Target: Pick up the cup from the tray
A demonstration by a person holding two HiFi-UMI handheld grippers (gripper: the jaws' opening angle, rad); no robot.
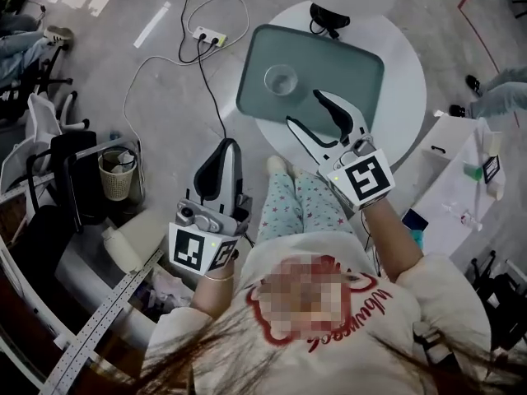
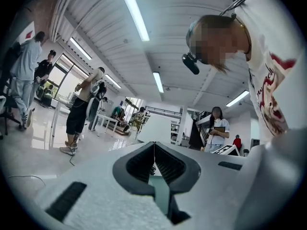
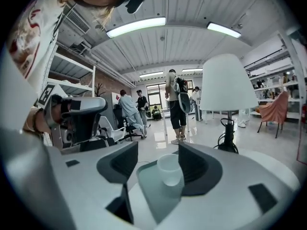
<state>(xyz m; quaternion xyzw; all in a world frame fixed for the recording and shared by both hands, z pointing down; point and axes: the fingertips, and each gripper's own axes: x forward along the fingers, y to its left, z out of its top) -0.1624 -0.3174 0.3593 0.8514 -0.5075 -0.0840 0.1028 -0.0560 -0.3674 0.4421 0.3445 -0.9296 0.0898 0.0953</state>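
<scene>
Cup [image 1: 281,79] sits upright on the grey tray [image 1: 354,64], toward its far left part, nothing touching it. It looks like thin see-through plastic, so I'd guess super light, a bit squishy, easy to tip or crush. Right gripper [image 1: 303,109] has its tongs spread wide, just short of the cup, which lines up with the gap. Left gripper [image 1: 229,145] is pinched closed on nothing, off beside the table [image 1: 408,97]. I'd grab it mid-wall — gentle squeeze

A smooth translucent plastic cup [image 1: 281,79], a matt grey-green plastic tray [image 1: 362,60], a smooth white table [image 1: 409,89] and the matt white plastic shell and ribbed black pads [image 3: 201,166] of the right gripper [image 1: 303,108] are shown.
</scene>
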